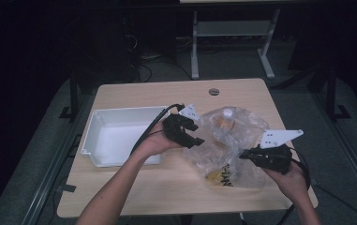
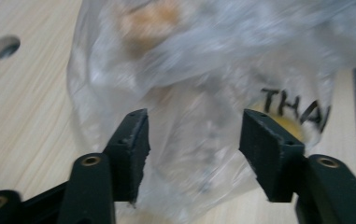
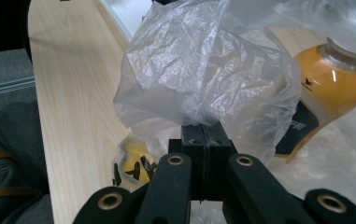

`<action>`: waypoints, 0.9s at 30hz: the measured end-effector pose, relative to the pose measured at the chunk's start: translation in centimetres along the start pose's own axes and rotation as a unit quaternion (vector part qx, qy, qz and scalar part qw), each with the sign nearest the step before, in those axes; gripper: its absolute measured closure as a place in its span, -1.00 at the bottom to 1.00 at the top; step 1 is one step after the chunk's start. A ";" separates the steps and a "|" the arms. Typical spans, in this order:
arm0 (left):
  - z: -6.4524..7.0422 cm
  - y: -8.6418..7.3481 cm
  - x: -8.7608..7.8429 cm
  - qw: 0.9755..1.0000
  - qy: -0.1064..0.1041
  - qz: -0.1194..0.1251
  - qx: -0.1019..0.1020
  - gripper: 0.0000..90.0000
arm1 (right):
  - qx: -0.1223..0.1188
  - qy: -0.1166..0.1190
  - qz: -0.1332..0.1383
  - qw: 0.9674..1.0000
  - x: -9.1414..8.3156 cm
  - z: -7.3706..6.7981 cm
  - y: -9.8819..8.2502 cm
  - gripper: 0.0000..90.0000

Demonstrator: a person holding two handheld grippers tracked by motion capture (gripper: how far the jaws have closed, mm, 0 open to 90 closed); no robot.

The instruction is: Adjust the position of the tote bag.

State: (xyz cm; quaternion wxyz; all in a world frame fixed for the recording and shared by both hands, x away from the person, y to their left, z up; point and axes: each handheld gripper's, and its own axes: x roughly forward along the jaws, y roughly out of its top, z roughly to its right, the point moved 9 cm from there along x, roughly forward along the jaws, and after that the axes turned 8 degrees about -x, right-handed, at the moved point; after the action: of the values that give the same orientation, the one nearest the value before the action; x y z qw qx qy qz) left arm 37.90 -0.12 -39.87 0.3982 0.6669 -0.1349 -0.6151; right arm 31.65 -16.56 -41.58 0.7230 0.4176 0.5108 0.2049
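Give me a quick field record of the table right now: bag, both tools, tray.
bag: clear plastic bag on the table, black lettering, orange-filled bottle inside
left tool: open, jaws apart at the bag's film, not pressing it
right tool: shut on a bunched fold of the bag
tray: white tray left of the bag, nothing seen inside

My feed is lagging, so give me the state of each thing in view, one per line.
left tongs: open, nothing pinched, plastic bag beyond the jaws
right tongs: shut on plastic bag
plastic bag: crumpled on table, items inside
white bin: upright, empty
orange bottle: inside bag
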 end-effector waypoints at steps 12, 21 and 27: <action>3.5 3.4 0.5 0.997 -0.030 0.031 0.061 -0.21 | 0.001 0.006 0.004 1.000 0.6 -0.3 -0.1 0.99; 3.9 4.0 2.7 0.996 -0.030 0.014 0.088 0.16 | 0.006 0.006 0.013 1.000 0.0 -0.2 -0.3 0.99; 4.5 3.7 4.0 0.995 -0.052 0.001 0.084 -0.12 | 0.013 0.005 0.020 1.000 -0.6 0.0 -0.7 0.99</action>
State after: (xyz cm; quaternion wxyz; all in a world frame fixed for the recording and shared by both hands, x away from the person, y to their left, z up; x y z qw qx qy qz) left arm 35.71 -6.82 -39.86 0.3340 0.6650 -0.2075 -0.6350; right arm 31.35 -17.43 -41.76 0.7106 0.4358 0.5089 0.2147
